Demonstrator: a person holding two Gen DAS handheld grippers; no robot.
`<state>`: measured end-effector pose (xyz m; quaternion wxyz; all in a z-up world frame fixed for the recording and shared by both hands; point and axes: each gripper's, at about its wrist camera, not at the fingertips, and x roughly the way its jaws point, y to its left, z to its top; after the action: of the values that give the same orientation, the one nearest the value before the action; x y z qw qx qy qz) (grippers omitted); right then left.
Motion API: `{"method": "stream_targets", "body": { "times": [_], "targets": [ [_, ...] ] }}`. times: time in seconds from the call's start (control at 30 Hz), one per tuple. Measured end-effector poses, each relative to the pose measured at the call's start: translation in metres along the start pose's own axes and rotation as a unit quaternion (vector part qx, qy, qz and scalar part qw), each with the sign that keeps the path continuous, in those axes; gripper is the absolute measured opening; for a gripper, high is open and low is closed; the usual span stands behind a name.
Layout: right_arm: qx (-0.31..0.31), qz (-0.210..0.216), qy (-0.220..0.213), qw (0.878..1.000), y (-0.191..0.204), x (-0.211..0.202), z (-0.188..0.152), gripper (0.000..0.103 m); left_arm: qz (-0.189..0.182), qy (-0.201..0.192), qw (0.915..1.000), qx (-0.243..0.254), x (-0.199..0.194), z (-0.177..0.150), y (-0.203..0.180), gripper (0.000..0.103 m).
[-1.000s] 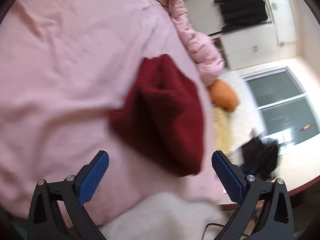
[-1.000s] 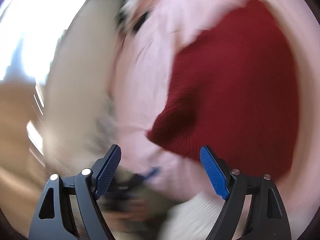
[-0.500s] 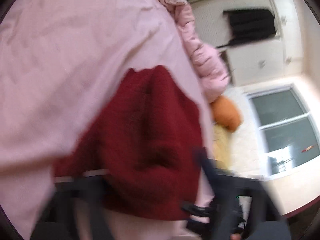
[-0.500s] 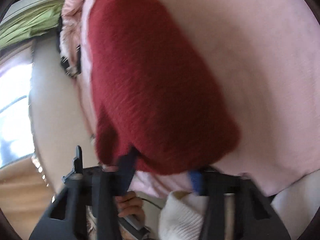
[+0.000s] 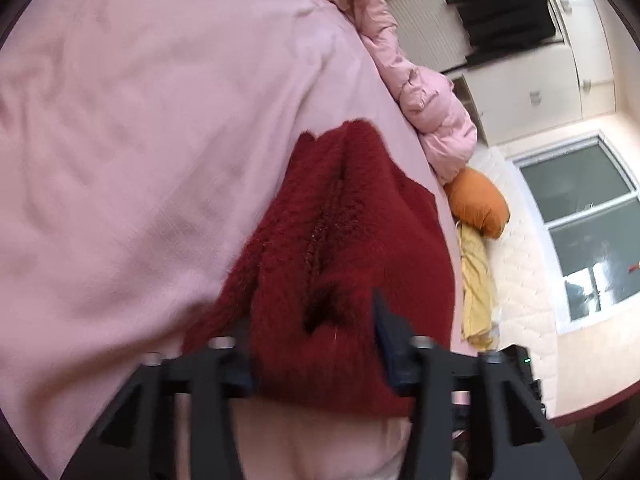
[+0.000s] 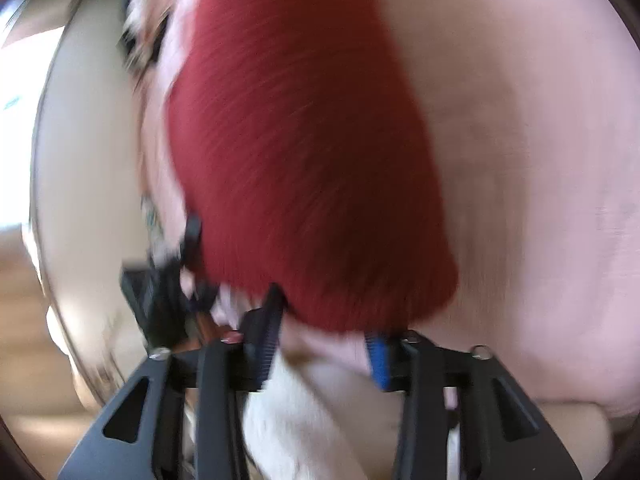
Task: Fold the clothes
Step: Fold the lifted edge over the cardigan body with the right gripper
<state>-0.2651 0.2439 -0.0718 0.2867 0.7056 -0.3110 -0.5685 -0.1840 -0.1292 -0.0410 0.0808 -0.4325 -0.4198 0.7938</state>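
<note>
A dark red knit garment [image 5: 352, 248] lies on the pink bedsheet [image 5: 140, 160], bunched into a lengthwise ridge. My left gripper [image 5: 314, 336] straddles its near end. The bunched knit fills the gap between the fingers, and the jaws are opening. In the right wrist view the same garment [image 6: 304, 140] spreads away from me, blurred. My right gripper [image 6: 324, 332] sits at its near hem with the fingertips just touching the edge. Its jaws are opening, with only sheet and white cloth between them.
A pink puffer jacket [image 5: 432, 120], an orange cushion [image 5: 478, 208] and a yellow cloth [image 5: 476, 280] lie along the bed's far side. Behind them are white cabinets [image 5: 520, 92] and a window [image 5: 588, 220]. White knit cloth [image 6: 320, 420] lies under the right gripper.
Both grippers have come in to the near edge of the red garment, which now fills more of each view. Their jaws stand narrower than a second ago, and the knit is bunched between the left fingers.
</note>
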Motion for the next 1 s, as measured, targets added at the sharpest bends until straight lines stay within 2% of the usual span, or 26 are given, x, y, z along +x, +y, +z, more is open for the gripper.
{"method": "stream_targets", "body": {
  "times": [0.03,0.07,0.1,0.13,0.17,0.23,0.3,0.37,0.47,0.5,0.53,0.63,0.67,0.77,0.8,0.87,0.93,1.0],
  "targets": [
    [-0.02,0.014,0.003,1.0,0.003,-0.01,-0.003,0.047,0.017,-0.013,0.9995,0.023,-0.012,0.006,-0.006,0.08],
    [-0.04,0.028,0.006,0.999,0.006,-0.019,-0.007,0.056,0.034,-0.026,0.998,0.047,-0.024,0.011,-0.012,0.086],
    [-0.052,0.036,-0.004,0.998,0.006,-0.031,-0.007,0.065,0.051,-0.035,0.9953,0.075,-0.033,0.019,-0.019,0.088],
    [-0.052,0.034,-0.033,0.997,0.002,-0.045,-0.002,0.085,0.065,-0.035,0.9914,0.108,-0.036,0.029,-0.028,0.091],
    [-0.053,0.033,-0.062,0.996,-0.002,-0.06,0.002,0.091,0.072,-0.03,0.9883,0.132,-0.035,0.037,-0.035,0.095],
    [-0.039,0.024,-0.109,0.993,-0.013,-0.077,0.017,0.091,0.086,-0.011,0.978,0.189,-0.022,0.053,-0.052,0.102],
    [-0.014,0.031,-0.122,0.992,-0.026,-0.078,0.041,0.091,0.099,0.011,0.9674,0.233,-0.001,0.06,-0.061,0.103],
    [0.008,0.054,-0.108,0.993,-0.036,-0.064,0.061,0.091,0.117,0.046,0.9574,0.26,0.028,0.063,-0.063,0.103],
    [0.033,0.089,-0.075,0.993,-0.047,-0.035,0.087,0.091,0.151,0.088,0.9477,0.267,0.063,0.063,-0.05,0.103],
    [0.032,0.082,-0.072,0.994,-0.046,-0.026,0.092,0.091,0.15,0.092,0.9475,0.267,0.068,0.063,-0.045,0.103],
    [0.028,0.08,-0.068,0.994,-0.046,-0.018,0.097,0.091,0.138,0.096,0.9513,0.258,0.072,0.063,-0.038,0.103],
    [0.01,0.105,-0.056,0.993,-0.042,-0.005,0.108,0.103,0.08,0.099,0.971,0.202,0.074,0.067,-0.009,0.103],
    [-0.003,0.112,-0.048,0.993,-0.036,-0.002,0.113,0.103,0.065,0.095,0.9753,0.189,0.073,0.067,-0.001,0.103],
    [-0.034,0.125,-0.037,0.991,-0.019,0.009,0.123,0.098,0.052,0.083,0.9776,0.186,0.068,0.063,0.002,0.103],
    [-0.042,0.127,-0.037,0.99,-0.015,0.012,0.125,0.093,0.051,0.086,0.9775,0.186,0.069,0.061,-0.001,0.103],
    [-0.04,0.128,-0.039,0.99,-0.017,0.013,0.127,0.067,0.043,0.093,0.9779,0.182,0.07,0.059,-0.005,0.103],
    [-0.035,0.127,-0.043,0.99,-0.023,0.01,0.128,0.058,0.037,0.099,0.9778,0.181,0.073,0.058,-0.012,0.103],
    [-0.053,0.12,-0.047,0.99,-0.022,-0.002,0.128,0.053,0.034,0.102,0.9761,0.189,0.079,0.055,-0.024,0.103]
  ]
}}
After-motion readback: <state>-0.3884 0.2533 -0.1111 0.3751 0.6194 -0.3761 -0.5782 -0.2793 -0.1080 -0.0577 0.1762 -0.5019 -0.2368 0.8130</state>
